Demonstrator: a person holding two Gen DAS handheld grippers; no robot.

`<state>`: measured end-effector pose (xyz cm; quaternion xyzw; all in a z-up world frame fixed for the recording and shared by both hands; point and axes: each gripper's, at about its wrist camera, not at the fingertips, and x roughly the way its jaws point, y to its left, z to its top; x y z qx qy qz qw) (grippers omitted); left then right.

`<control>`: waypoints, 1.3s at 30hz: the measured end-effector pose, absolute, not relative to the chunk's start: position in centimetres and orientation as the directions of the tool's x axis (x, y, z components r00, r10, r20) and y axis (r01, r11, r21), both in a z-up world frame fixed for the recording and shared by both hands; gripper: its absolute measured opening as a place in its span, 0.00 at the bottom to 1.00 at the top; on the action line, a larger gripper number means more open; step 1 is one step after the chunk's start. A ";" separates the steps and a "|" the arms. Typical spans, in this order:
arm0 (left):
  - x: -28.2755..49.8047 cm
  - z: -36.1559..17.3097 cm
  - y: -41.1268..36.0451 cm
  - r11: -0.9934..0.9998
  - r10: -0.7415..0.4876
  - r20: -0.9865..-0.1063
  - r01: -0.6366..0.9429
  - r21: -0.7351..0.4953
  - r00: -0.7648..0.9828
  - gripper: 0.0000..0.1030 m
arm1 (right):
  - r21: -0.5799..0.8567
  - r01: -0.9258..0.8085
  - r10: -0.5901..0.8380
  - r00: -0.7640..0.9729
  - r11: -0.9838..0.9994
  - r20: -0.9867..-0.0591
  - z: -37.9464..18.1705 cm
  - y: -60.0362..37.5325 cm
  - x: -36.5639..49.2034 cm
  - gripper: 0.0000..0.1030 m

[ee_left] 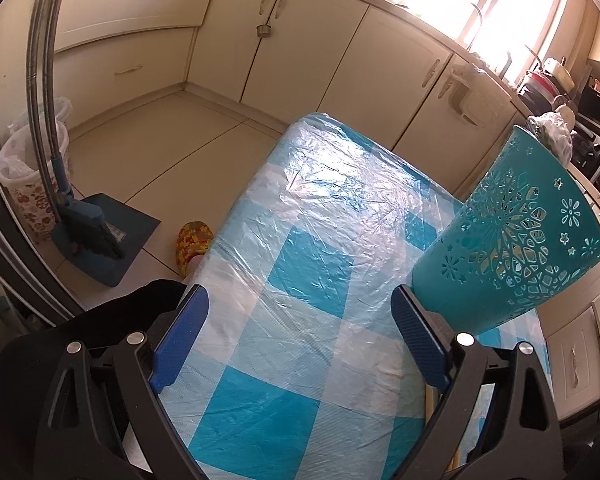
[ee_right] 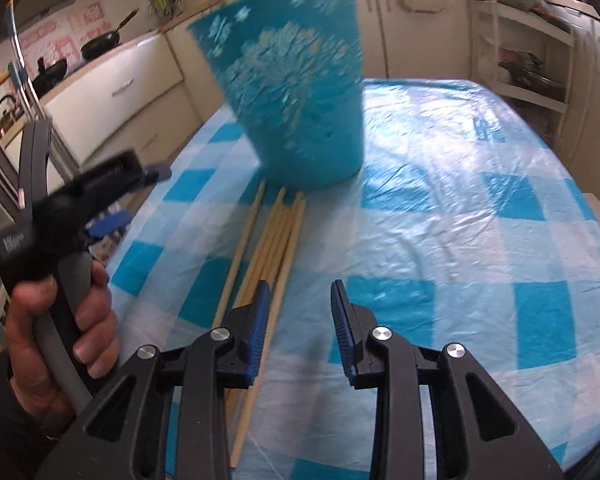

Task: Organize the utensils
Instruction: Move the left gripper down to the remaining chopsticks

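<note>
A teal cut-out utensil holder (ee_right: 296,92) stands upright on the table with the blue-and-white checked cloth (ee_right: 480,216). Several wooden chopsticks (ee_right: 278,236) lie side by side on the cloth, running from the holder's base towards me. My right gripper (ee_right: 300,292) hovers low over the cloth, open, with nothing between its pads; its left finger (ee_right: 260,312) sits over the near ends of the chopsticks. My left gripper (ee_left: 300,320) is wide open and holds nothing, left of the holder (ee_left: 512,232). The right wrist view shows this gripper (ee_right: 136,196) at the table's left edge, held by a hand (ee_right: 60,320).
Cream kitchen cabinets (ee_left: 320,52) run along the walls. A blue dustpan and brush (ee_left: 100,236) and a lined bin (ee_left: 32,184) stand on the floor to the left. Pans (ee_right: 100,46) sit on a counter, and a white shelf unit (ee_right: 528,60) stands behind the table.
</note>
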<state>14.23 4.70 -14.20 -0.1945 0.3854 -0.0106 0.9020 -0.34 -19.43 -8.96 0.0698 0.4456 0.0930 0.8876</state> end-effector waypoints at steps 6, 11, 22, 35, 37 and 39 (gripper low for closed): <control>14.0 -14.1 4.8 0.923 -0.175 -0.684 -0.124 -0.365 0.708 0.86 | 0.131 -0.134 0.185 0.594 0.982 -0.783 -9.3 -18.1 -0.4 0.29; 14.0 -14.1 4.7 0.923 -0.182 -0.679 -0.116 -0.368 0.711 0.86 | 0.147 -0.115 0.187 0.596 0.982 -0.781 -9.5 -18.8 -0.5 0.23; 14.0 -14.1 4.2 0.930 -0.187 -0.683 -0.096 -0.354 0.706 0.86 | 0.197 -0.066 0.194 0.624 0.978 -0.757 -8.8 -19.7 1.2 0.26; 14.6 -13.8 0.7 0.975 -0.192 -0.732 0.040 -0.220 0.653 0.86 | 0.183 -0.100 0.206 0.587 0.978 -0.783 -9.2 -20.2 2.3 0.09; 14.6 -13.6 -0.7 0.981 -0.190 -0.742 0.088 -0.175 0.643 0.86 | 0.168 -0.105 0.198 0.579 0.980 -0.791 -9.1 -20.7 2.4 0.09; 14.7 -13.9 -1.8 0.981 -0.195 -0.763 0.120 -0.154 0.617 0.86 | 0.161 -0.104 0.191 0.569 0.982 -0.800 -9.4 -21.4 2.4 0.09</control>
